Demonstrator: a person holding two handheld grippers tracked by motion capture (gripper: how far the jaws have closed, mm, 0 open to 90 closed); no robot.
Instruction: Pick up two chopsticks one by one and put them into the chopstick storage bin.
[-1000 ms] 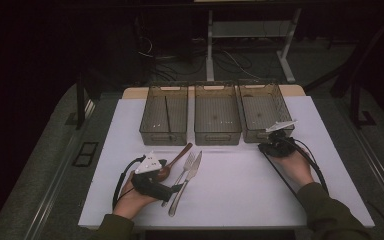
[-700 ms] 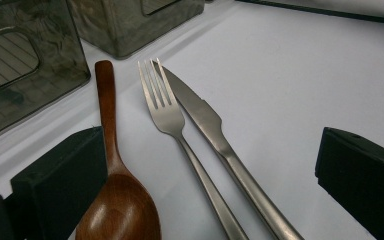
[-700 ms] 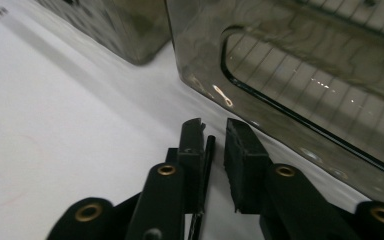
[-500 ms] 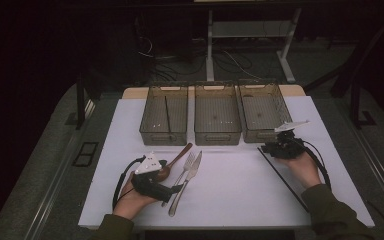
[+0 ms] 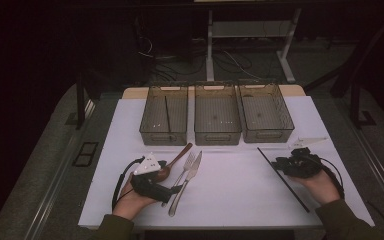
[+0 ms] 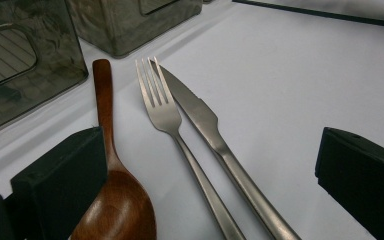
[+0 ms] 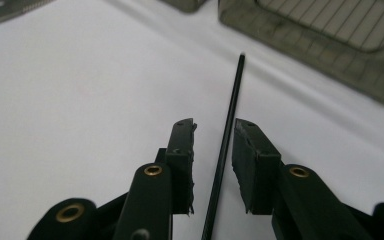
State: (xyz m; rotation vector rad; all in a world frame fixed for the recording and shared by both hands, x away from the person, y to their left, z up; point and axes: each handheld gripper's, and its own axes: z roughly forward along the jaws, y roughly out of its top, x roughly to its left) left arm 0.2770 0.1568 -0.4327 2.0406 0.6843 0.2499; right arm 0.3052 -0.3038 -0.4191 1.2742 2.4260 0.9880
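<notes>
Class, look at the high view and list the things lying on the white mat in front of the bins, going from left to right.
Left gripper → wooden spoon → fork → knife → black chopstick → right gripper

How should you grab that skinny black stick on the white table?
Grip the black stick near its middle, coming straight down from above with one jaw on each long side. It lies flat and is very thin, so squeezing across its width suits it. The right gripper already straddles it, jaws just opened, not pressing.
</notes>
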